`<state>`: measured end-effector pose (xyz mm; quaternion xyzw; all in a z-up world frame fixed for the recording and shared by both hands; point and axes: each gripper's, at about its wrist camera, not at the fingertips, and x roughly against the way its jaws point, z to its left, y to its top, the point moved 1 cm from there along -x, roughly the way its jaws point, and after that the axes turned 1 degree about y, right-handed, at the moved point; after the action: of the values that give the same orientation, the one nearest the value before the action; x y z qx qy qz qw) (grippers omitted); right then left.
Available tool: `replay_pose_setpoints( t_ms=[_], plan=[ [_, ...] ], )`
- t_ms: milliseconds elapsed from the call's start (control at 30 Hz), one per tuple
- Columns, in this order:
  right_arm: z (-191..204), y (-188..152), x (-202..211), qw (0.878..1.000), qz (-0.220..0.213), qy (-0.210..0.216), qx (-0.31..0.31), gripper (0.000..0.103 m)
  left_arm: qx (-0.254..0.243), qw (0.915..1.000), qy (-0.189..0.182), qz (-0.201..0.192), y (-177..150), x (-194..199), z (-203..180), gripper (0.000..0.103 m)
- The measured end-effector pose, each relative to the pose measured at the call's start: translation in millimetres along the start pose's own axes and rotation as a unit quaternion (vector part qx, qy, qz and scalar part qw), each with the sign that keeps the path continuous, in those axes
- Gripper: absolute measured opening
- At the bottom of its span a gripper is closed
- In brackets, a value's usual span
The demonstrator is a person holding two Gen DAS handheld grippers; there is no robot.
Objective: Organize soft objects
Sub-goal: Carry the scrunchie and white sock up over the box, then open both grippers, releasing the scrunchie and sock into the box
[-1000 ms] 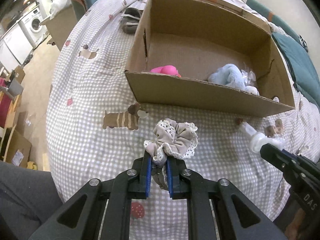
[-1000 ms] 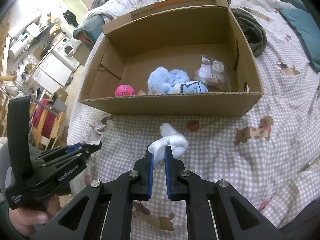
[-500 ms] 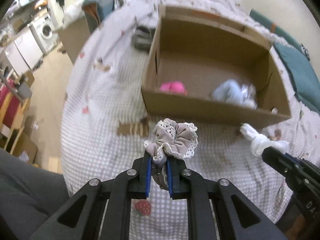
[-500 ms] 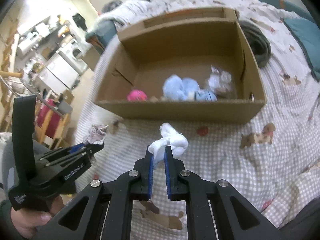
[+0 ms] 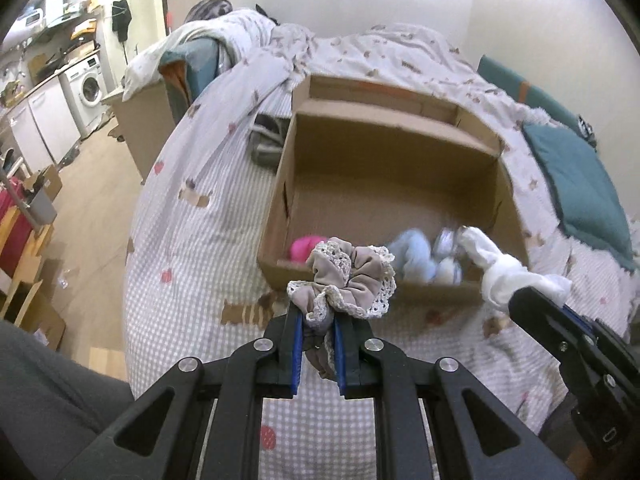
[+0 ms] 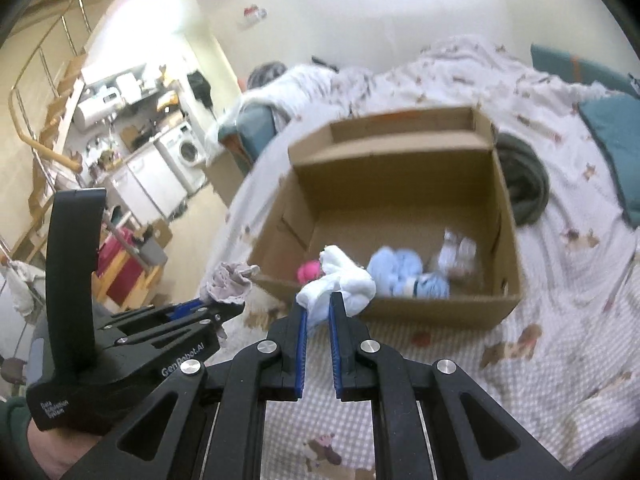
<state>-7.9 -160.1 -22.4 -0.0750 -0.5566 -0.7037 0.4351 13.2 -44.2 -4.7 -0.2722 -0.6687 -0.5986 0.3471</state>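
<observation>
Both loads are now lifted off the bedspread toward the near wall of the cardboard box. Left gripper jaws clamp the lace scrunchie; right gripper jaws pinch the white cloth. Release into the box likely comes next.

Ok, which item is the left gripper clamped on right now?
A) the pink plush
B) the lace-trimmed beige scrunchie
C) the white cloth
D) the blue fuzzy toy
B: the left gripper pinches the lace-trimmed beige scrunchie, while the right gripper holds the white cloth.
</observation>
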Motion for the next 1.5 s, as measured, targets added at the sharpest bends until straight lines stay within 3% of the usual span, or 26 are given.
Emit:
replay_pose_setpoints(
  t_ms=[267,500,733,900,1300,1467,1500],
  plan=[
    [-10.2,61.0,18.5,0.999,-0.044,-0.004,0.008,0.012,-0.011,0.9993,-0.021,-0.028,68.5,9.2,-6.3,0.012],
    [-49.5,94.7,-11.2,0.999,-0.03,-0.033,-0.005,0.012,-0.037,0.999,-0.017,-0.019,104.9,-19.1,-12.4,0.012],
    [-94.2,76.9,-56.0,0.996,0.035,-0.057,-0.057,0.012,-0.036,0.9988,-0.03,0.018,92.3,-75.1,-13.8,0.012],
    [-90.2,70.4,-72.0,0.996,0.061,-0.054,-0.042,0.012,-0.035,0.9966,-0.043,0.061,74.7,-101.4,-21.4,0.012],
    [-89.2,61.8,-88.8,0.993,0.091,-0.064,-0.038,0.012,-0.053,0.9946,-0.044,0.078,64.9,-111.2,-34.3,0.013],
    [-92.2,62.1,-91.2,0.993,0.092,-0.063,-0.045,0.013,-0.051,0.9936,-0.048,0.088,64.2,-113.5,-34.2,0.022],
    [-92.6,62.1,-91.5,0.993,0.092,-0.061,-0.047,0.013,-0.052,0.9934,-0.048,0.089,63.7,-113.6,-34.6,0.028]
  ],
)
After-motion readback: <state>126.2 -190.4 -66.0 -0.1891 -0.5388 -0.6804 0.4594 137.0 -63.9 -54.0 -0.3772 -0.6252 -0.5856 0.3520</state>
